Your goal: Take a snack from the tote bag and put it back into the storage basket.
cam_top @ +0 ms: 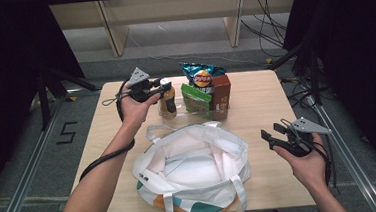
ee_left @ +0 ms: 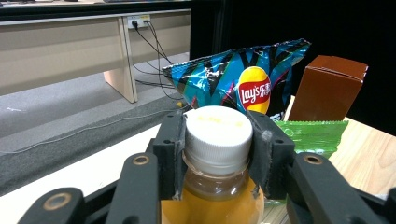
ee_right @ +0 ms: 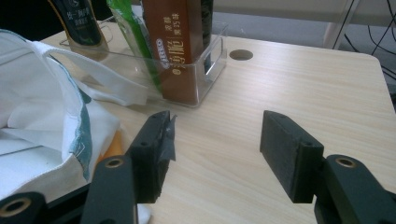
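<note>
**Left hand-held gripper pinches the bottle cap; right one hangs spread**

The wooden surface (cam_top: 263, 131) carries everything, with a round hole near its far right corner in the right gripper view. On its near half lies a white tote bag (cam_top: 193, 173), mouth open upward, its handles spilling toward the near edge and toward the far side.

Beyond the bag, at the far middle of the surface, a clear plastic bin (ee_right: 212, 63) holds a row of goods. At the back stands a blue chip bag (cam_top: 202, 75). To the right is a brown carton (cam_top: 221, 96), upright against the bin's right wall. Between the carton and the bottle sits a green snack packet (cam_top: 195, 100).

At the left end of the row stands a bottle of orange drink (cam_top: 167, 102), upright. The left hand-held gripper (ee_left: 218, 140) comes in from the left and has its jaws pressed against both sides of the bottle's white cap (ee_left: 217, 135), clamping it just above the neck.

The right hand-held gripper (ee_right: 215, 140) is held over the right near part of the surface, well apart from the bin and just right of the bag. Its jaws stand wide apart with bare wood between them, touching nothing.
</note>
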Action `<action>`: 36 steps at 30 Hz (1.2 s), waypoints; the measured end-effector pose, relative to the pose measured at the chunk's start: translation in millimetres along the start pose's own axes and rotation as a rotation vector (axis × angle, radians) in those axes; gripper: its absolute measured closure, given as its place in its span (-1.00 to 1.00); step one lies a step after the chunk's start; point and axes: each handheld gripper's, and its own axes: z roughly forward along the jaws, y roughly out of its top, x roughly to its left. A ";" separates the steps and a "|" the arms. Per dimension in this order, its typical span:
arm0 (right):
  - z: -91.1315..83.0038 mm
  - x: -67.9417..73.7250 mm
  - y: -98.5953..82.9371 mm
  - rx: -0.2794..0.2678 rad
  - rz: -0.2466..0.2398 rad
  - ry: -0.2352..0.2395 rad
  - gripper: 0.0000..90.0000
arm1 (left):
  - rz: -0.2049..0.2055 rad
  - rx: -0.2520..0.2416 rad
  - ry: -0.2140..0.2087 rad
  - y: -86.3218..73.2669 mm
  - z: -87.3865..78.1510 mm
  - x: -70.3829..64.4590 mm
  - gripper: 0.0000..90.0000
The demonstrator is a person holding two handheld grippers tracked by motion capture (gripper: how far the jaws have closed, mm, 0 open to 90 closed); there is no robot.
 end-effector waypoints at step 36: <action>0.9 -0.8 0.3 -0.008 -0.017 -0.011 -0.01 | -0.008 0.043 0.011 -12.7 5.2 -0.2 0.31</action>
